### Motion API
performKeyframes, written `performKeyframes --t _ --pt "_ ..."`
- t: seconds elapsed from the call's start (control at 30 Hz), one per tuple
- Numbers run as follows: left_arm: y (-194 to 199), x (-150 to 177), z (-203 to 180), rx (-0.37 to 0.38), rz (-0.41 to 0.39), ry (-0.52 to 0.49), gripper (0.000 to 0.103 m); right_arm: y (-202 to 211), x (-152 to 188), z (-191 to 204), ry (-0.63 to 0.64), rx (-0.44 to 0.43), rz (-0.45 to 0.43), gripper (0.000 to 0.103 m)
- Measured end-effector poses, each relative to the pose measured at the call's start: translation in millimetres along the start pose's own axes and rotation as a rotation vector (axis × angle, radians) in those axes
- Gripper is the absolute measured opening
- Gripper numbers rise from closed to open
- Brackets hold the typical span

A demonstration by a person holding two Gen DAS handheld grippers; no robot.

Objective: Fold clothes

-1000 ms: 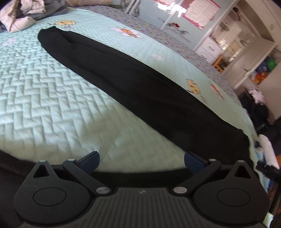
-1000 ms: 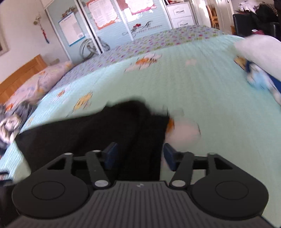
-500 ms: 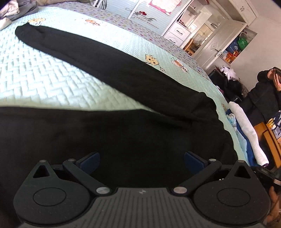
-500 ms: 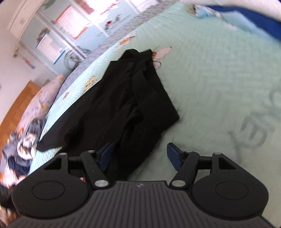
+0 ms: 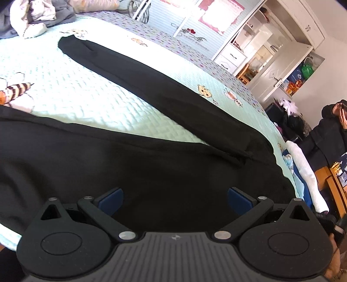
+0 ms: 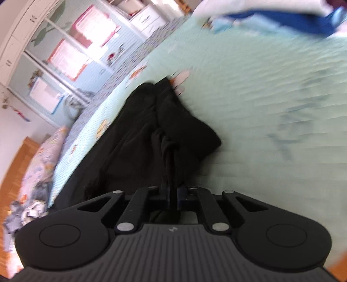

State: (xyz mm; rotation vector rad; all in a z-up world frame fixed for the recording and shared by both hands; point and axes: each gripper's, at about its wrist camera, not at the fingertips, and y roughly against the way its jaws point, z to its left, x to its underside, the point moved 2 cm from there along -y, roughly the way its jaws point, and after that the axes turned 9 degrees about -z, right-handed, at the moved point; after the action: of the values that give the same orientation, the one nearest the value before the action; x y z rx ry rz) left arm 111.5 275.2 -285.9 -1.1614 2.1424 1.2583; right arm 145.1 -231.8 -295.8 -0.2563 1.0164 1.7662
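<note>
Underneath everything lies a pale mint quilted bedspread with a herringbone stitch and small cartoon prints, edged at the far side by a lilac dotted border. Black trousers are spread across it: one leg runs away to the far left, the other lies across the near part of the bed, and the two meet at the right. The left gripper hangs over the near leg with its blue-padded fingers spread wide, clasping nothing. In the right wrist view, which is blurred, the right gripper is clenched on a thin pinch of the black trousers, the cloth bunching just beyond the fingertips.

At the far left a heap of grey and white clothes sits on the bedspread. Beyond the bed stand white cupboards and pale blue sliding doors with pink posters. A person in dark clothes sits at the far right, near folded white and blue linen at the bed's edge. A wooden headboard and a patterned pillow show at the left.
</note>
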Motion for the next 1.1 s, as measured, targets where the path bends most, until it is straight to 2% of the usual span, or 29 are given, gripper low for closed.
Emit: performKeyframes --t 0.13,0.27,0.37,0.47,0.57,0.67,0.73,0.8,0.83,0.97,1.1 --pt "4 2 10 -0.017 0.018 0.02 0.102 -8 11 -12 0.045 0.051 0.025 0.007" --pt "12 1 20 -0.031 0.002 0.03 0.102 -9 17 -25 -0.021 0.024 0.004 0.007" --pt "18 -4 38 -0.064 -0.021 0.066 0.102 -4 15 -32 -0.066 0.0 0.004 0.019" --pt "20 -9 52 -0.093 -0.046 0.091 0.102 11 12 -28 -0.029 0.031 -0.033 0.028" --pt "18 -16 55 -0.097 -0.059 0.1 0.102 31 11 -12 0.056 0.077 -0.115 0.029" --pt "9 -21 42 -0.104 -0.061 0.043 0.102 36 12 19 0.219 0.075 -0.187 0.03" --pt "2 -25 34 -0.108 -0.063 0.004 0.102 31 19 44 0.309 0.022 -0.186 0.039" --pt "-4 -28 25 -0.113 -0.064 -0.034 0.102 24 30 68 0.394 -0.037 -0.175 0.062" --pt "-7 -30 21 -0.115 -0.065 -0.053 0.102 19 37 80 0.443 -0.055 -0.168 0.065" --pt "-22 -38 2 -0.175 -0.051 -0.133 0.102 -11 64 124 0.622 -0.106 -0.135 0.069" --pt "-38 -50 -13 -0.224 -0.034 -0.174 0.102 -28 76 150 0.646 -0.176 -0.152 0.074"
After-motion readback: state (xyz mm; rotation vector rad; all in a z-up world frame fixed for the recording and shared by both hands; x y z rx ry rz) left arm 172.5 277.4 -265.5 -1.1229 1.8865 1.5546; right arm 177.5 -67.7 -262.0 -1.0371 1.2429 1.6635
